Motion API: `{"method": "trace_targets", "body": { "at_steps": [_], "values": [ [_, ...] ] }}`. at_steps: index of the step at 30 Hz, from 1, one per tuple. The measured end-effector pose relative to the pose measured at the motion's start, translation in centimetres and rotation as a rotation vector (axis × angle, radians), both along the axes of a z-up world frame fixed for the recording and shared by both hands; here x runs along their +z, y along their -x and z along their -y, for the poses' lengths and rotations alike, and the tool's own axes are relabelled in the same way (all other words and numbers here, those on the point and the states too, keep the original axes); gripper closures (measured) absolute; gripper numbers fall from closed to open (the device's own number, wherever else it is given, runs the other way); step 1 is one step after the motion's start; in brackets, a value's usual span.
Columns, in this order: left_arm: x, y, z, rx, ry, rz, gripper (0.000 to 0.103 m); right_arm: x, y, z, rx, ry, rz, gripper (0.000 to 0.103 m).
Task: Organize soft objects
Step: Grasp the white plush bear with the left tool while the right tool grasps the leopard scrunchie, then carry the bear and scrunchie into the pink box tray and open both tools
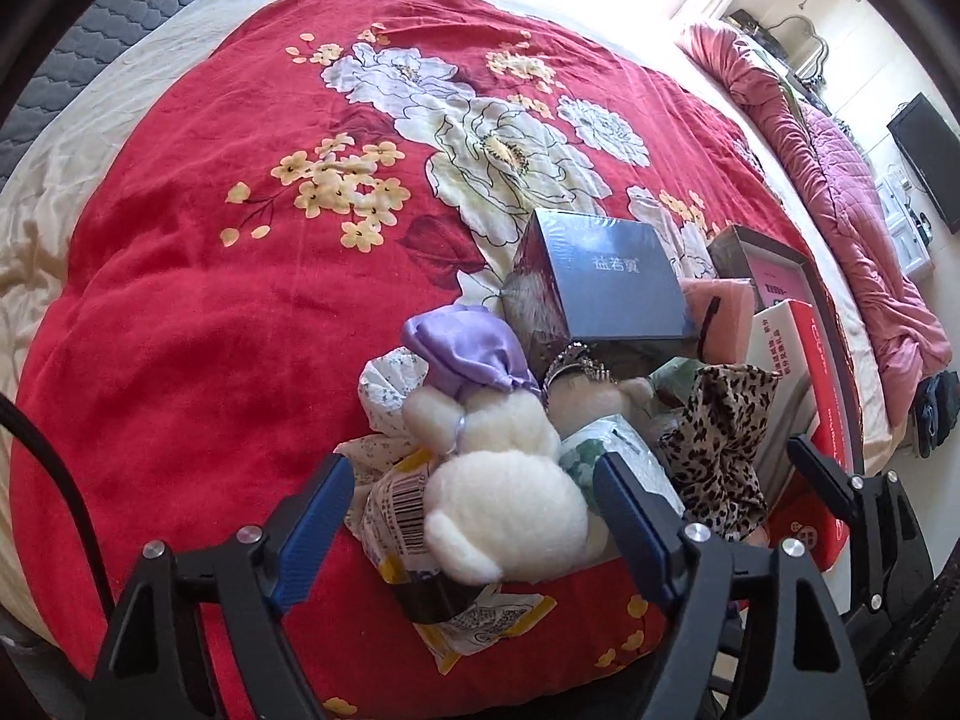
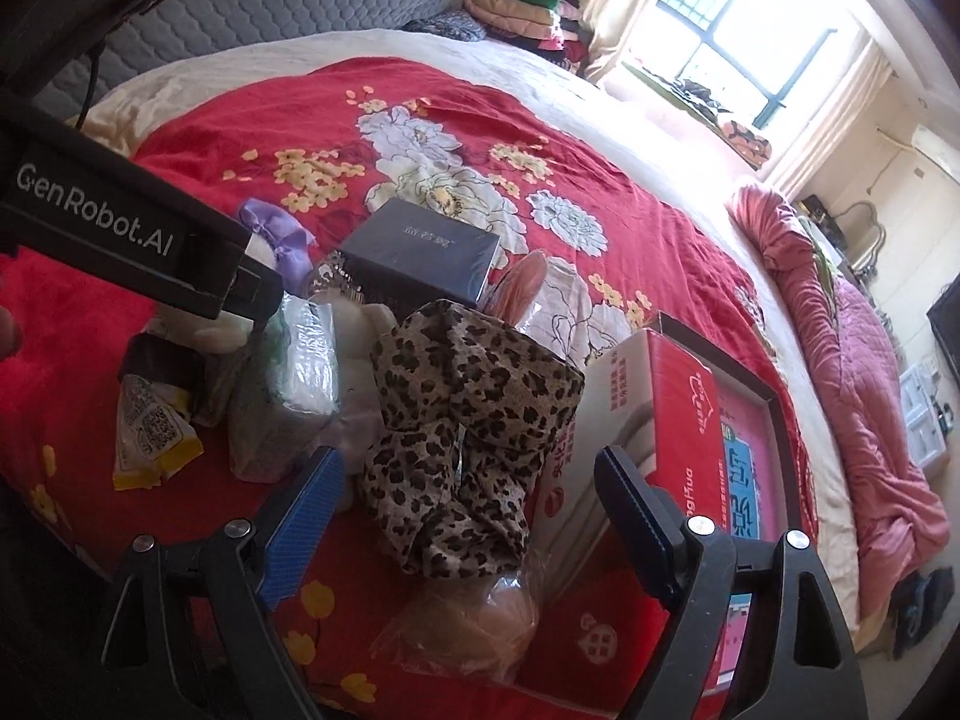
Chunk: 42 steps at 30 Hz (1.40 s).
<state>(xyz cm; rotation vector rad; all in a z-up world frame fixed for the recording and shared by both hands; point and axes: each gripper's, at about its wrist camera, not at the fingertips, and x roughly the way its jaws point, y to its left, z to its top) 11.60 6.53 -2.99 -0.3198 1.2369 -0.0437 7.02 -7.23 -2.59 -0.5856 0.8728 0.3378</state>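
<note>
A pile of soft things lies on the red floral blanket [image 1: 210, 312]. In the left wrist view my left gripper [image 1: 477, 516] is open, its blue fingers on either side of a white plush toy [image 1: 504, 504] with a purple satin bow [image 1: 468, 354]. A leopard-print cloth [image 1: 714, 438] lies to its right. In the right wrist view my right gripper [image 2: 465, 516] is open around the leopard-print cloth [image 2: 468, 420], which sits over a clear bag [image 2: 474, 618]. The white plush [image 2: 366, 324] shows behind it, beside a wrapped tissue pack [image 2: 300, 360].
A dark blue box [image 1: 606, 282] and red and white boxes [image 2: 666, 420] stand in the pile. A yellow snack packet [image 2: 150, 426] lies at the left. A pink quilt [image 2: 840, 348] lies along the bed's right side. The left gripper's body [image 2: 120, 234] crosses the right view.
</note>
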Motion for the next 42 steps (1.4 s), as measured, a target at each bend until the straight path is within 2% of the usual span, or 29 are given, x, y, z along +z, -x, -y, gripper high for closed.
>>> {"method": "trace_targets", "body": {
  "at_steps": [2,3,5,6,8,9,11,13,16,20,26,32,37,42],
  "values": [
    [-0.2,-0.2,0.2,-0.012,-0.008,-0.012,0.033,-1.0,-0.5,-0.4,0.012,0.013,-0.028,0.045],
    [-0.3,-0.3,0.3,-0.022,-0.001,-0.014,0.036,-1.5,-0.7,-0.5,0.015,0.014,-0.044,0.048],
    [-0.5,-0.3,0.4,-0.034,0.01,-0.016,0.04,-1.7,-0.9,-0.3,0.022,-0.015,-0.048,0.071],
    [-0.5,-0.4,0.4,-0.039,0.006,-0.017,0.041,-1.4,-0.9,-0.1,0.027,-0.047,-0.052,0.074],
    [-0.6,-0.5,0.4,-0.049,0.016,-0.014,0.048,-0.6,-0.9,0.5,0.023,-0.121,-0.058,0.089],
    [-0.5,-0.5,0.2,-0.046,0.033,-0.009,0.05,-0.1,-0.9,0.9,0.017,-0.153,-0.054,0.091],
    [-0.1,-0.4,-0.3,-0.033,0.073,0.006,0.056,1.1,-0.7,1.6,0.009,-0.219,-0.042,0.091],
    [0.5,-0.2,-0.9,-0.024,0.114,0.021,0.057,2.4,-0.7,2.9,-0.001,-0.347,-0.06,0.092],
    [1.4,0.1,-1.2,-0.014,0.129,0.046,0.057,4.0,-0.9,4.6,-0.023,-0.513,-0.083,0.092],
    [3.3,0.7,-1.1,-0.01,0.145,0.092,0.057,5.9,-0.8,6.2,-0.051,-0.617,-0.074,0.092],
    [7.5,1.4,2.4,-0.086,0.154,0.176,0.057,8.8,0.2,10.2,-0.127,-0.657,-0.014,0.092],
    [11.1,0.8,9.8,-0.22,0.183,0.248,0.057,10.1,0.6,17.4,-0.294,-0.655,0.039,0.092],
    [11.4,-0.4,17.7,-0.341,0.174,0.242,0.057,9.0,-0.1,23.9,-0.444,-0.651,0.041,0.092],
    [10.5,-1.2,23.7,-0.433,0.149,0.235,0.057,7.6,-0.8,28.7,-0.527,-0.607,0.036,0.092]
  ]
}}
